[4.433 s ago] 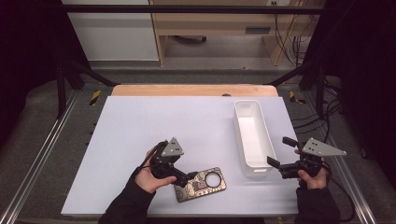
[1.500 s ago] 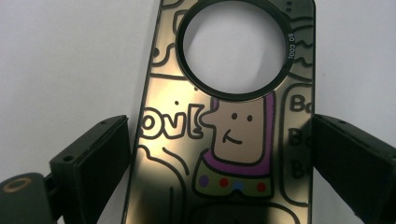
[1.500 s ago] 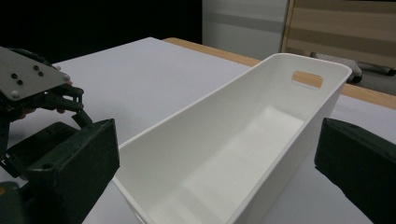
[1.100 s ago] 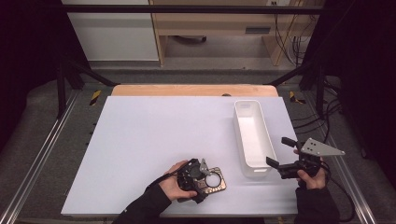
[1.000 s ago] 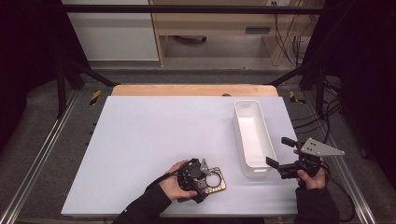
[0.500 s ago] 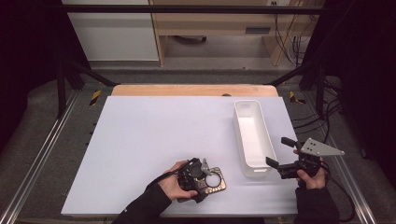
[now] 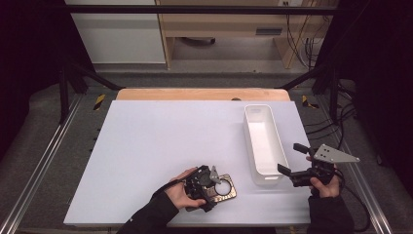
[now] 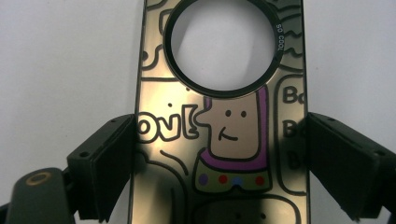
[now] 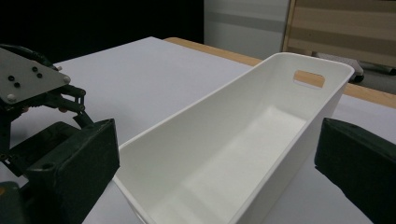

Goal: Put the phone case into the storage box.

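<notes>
While lying flat, phone case (image 8: 219, 140) sits between left gripper (image 8: 219, 154) jaws, not yet pinched

Even overhead light on the white table (image 7: 146, 146); surroundings fall to near black. High view soft, low detail, faint shadows only under the hands. Left gripper view: close on the case (image 8: 219, 140), its glossy gold face mirrors dark smudges beside both jaws; print sharp at centre, jaws slightly soft, no blown glare. Right gripper view: bin (image 9: 243, 154) bright, soft shading inside, near rim between the jaws blurred; jaws dark, out of focus; far background dim.
</notes>
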The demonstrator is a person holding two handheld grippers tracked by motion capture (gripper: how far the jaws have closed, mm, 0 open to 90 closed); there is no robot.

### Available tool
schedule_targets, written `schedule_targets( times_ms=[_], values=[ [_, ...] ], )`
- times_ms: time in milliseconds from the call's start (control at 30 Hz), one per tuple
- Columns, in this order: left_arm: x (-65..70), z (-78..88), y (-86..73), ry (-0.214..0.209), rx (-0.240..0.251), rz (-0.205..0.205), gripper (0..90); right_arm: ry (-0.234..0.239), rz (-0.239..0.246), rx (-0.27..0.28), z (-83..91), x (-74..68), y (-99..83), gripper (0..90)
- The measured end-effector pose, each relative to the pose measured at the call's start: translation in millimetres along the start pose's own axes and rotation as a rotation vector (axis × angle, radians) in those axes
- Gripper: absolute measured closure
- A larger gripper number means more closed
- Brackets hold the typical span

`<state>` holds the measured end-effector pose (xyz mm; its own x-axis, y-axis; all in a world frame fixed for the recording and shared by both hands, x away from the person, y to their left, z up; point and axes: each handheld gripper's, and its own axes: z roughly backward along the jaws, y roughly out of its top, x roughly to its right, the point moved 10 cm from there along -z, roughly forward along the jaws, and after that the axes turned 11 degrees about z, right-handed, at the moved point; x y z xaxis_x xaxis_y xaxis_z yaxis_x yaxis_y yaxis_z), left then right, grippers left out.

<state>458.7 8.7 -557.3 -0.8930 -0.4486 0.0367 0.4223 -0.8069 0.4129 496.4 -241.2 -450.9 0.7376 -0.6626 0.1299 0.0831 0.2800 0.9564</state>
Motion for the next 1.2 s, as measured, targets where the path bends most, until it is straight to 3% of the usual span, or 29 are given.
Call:
schedule_targets(
  times_ms=[167,500,900,1200],
  values=[
    [-0.7,3.4,0.9,-0.005,0.008,0.007,11.5,0.001,0.001,0.0,0.2,0.0,0.1,0.4],
    [-1.8,20.6,7.5,-0.04,0.082,0.041,11.5,0.01,0.004,0.003,0.2,-1.9,1.2,0.4],
    [-7.7,39.4,12.2,-0.032,0.197,0.08,11.4,0.028,0.019,0.008,-0.6,-7.9,5.8,0.4],
    [-11.3,55.9,12.6,-0.023,0.258,0.082,11.4,0.048,0.041,0.015,-2.8,-16.3,11.7,0.4]
  ],
)
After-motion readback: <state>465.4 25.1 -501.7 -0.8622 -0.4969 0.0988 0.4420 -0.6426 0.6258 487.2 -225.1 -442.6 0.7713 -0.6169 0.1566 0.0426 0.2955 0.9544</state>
